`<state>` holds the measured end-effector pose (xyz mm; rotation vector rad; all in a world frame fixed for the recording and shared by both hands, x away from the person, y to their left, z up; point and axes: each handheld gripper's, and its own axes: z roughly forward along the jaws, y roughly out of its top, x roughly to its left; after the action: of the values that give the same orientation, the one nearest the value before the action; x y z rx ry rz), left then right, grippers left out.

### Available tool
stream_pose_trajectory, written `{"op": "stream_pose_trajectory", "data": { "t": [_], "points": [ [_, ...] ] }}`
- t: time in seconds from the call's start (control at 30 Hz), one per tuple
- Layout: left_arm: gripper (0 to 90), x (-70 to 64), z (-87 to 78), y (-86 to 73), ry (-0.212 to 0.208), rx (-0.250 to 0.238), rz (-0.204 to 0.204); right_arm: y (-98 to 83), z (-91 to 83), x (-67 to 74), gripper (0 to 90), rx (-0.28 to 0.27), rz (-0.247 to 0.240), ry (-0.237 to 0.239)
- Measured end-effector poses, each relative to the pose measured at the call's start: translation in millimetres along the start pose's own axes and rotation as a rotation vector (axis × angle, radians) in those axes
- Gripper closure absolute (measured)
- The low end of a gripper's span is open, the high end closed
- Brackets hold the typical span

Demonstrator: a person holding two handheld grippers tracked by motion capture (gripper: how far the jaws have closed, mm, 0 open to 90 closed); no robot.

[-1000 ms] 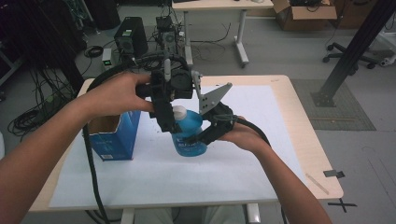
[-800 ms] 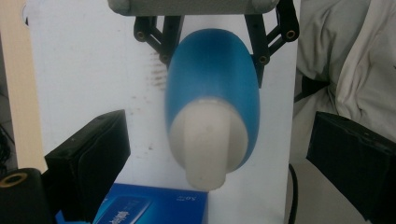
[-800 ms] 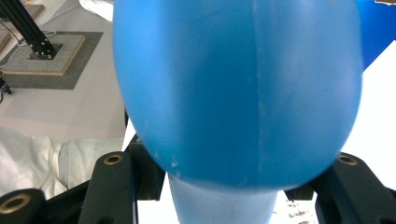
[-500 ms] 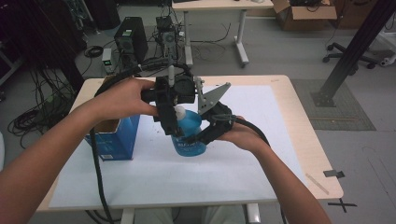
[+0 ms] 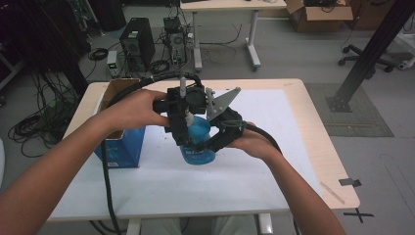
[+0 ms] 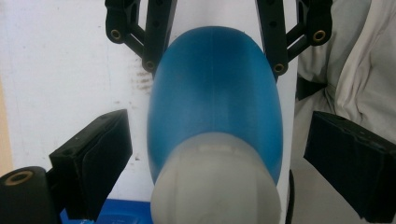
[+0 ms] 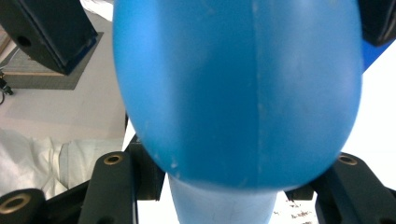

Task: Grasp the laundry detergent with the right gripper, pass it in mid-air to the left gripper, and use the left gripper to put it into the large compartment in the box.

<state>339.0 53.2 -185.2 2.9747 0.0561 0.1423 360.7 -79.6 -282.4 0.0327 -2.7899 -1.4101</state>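
white sheet (image 5: 274,161) on wooden table (image 5: 320,147); grey floor (image 5: 313,54); computers (image 5: 137,44)

Blue bottle (image 5: 198,147): upper part and cap hidden behind left tool (image 5: 185,128) in high view; label print too small to read. Left gripper view: white cap (image 6: 215,186) cut off by bottom edge, blurred. Right gripper view: bottle blurred, cut off at top edge, covering right tool's (image 7: 224,186) pads, contact unseen. Blue box (image 5: 120,147): far side hidden behind forearm.
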Motion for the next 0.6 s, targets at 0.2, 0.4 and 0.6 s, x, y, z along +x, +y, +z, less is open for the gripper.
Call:
{"op": "stream_pose_trajectory", "data": {
  "t": [0.2,0.4,0.6],
  "points": [
    [13.0,0.3,1.8,0.1,-0.003,0.000,0.010,0.0,1.0,0.5,43.8,0.003,0.007,0.007],
    [18.5,0.8,2.5,-1.0,-0.001,-0.006,0.010,0.0,0.5,1.1,43.8,0.001,0.010,0.008],
    [23.2,1.5,2.4,-1.5,-0.004,-0.004,0.011,-0.4,0.1,1.0,43.9,-0.001,0.004,0.003]
  ]
}}
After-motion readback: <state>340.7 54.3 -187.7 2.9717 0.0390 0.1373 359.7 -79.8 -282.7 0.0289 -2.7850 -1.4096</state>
